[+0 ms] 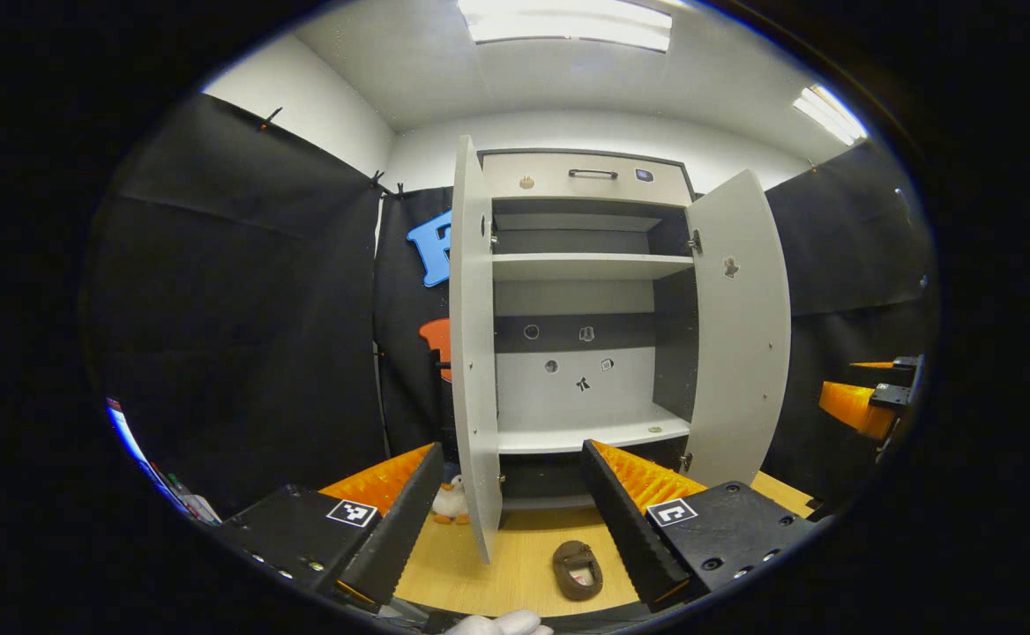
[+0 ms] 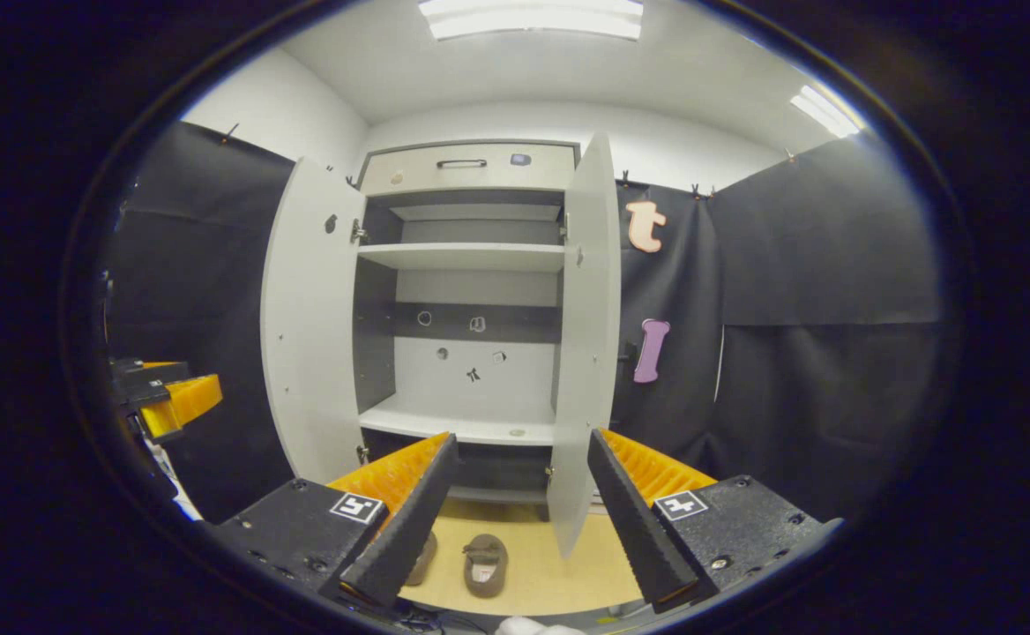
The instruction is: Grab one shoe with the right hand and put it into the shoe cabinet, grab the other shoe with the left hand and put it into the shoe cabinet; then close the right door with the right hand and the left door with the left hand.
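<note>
Left gripper [image 1: 511, 520]: fingers spread wide, holding nothing, raised above the floor and facing the cabinet, likely a ready stance before any pickup

Right gripper [image 2: 519, 520]: fingers likewise wide apart and empty, level with its partner; seen from the left gripper view at the far right edge [image 1: 868, 401]

Shoes: a brown pair on the wooden floor [image 2: 585, 573] in front of the cabinet, one shoe [image 2: 485, 565] in full view, the second shoe [image 2: 422, 557] partly hidden behind a finger; neither yet lifted, both within easy reach below the grippers

Toy duck [image 1: 451, 503]: small, white, on the floor beside the left door's foot

Shoe cabinet [image 2: 466, 168]: pale, left door [image 2: 308, 326] and right door [image 2: 587, 335] both swung open, giving clear access to the bare lower shelf [image 2: 462, 425], the likely resting place; upper shelf [image 2: 462, 256] also bare
</note>
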The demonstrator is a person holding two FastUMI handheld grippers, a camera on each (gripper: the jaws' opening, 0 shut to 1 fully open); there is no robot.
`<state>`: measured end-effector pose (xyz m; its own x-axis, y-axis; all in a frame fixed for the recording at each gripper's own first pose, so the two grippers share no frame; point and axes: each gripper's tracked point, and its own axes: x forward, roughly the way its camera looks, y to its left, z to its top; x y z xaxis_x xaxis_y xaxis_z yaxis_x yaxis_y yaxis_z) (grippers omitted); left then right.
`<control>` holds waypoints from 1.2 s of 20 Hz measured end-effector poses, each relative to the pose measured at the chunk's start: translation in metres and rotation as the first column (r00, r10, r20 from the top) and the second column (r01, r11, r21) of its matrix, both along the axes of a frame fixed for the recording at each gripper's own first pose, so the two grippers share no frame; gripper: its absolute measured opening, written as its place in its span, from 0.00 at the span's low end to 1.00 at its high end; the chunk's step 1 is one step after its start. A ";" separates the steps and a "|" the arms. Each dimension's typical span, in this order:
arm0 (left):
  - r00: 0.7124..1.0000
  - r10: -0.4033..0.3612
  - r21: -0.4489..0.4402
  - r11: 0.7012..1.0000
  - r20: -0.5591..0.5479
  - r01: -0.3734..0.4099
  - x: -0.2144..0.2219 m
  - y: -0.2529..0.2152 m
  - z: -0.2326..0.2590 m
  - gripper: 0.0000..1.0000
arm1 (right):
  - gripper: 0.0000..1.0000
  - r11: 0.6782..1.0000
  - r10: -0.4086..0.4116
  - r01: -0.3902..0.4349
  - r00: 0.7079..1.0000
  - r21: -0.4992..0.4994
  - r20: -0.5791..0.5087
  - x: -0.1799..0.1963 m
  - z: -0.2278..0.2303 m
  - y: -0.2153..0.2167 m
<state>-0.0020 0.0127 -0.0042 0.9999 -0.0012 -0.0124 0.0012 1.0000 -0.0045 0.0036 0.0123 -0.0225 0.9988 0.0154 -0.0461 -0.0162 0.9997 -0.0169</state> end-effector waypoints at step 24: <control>0.988 0.115 0.041 0.993 -0.098 -0.111 -0.003 -0.005 -0.025 0.95 | 0.95 0.981 0.156 -0.191 0.744 0.017 -0.649 0.115 -0.390 0.071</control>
<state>-0.0049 0.0080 -0.0294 0.9873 0.1141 -0.1107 -0.1108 0.9932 0.0362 0.1191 0.0829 -0.4129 0.7109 0.1659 -0.6835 -0.2141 0.9767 0.0143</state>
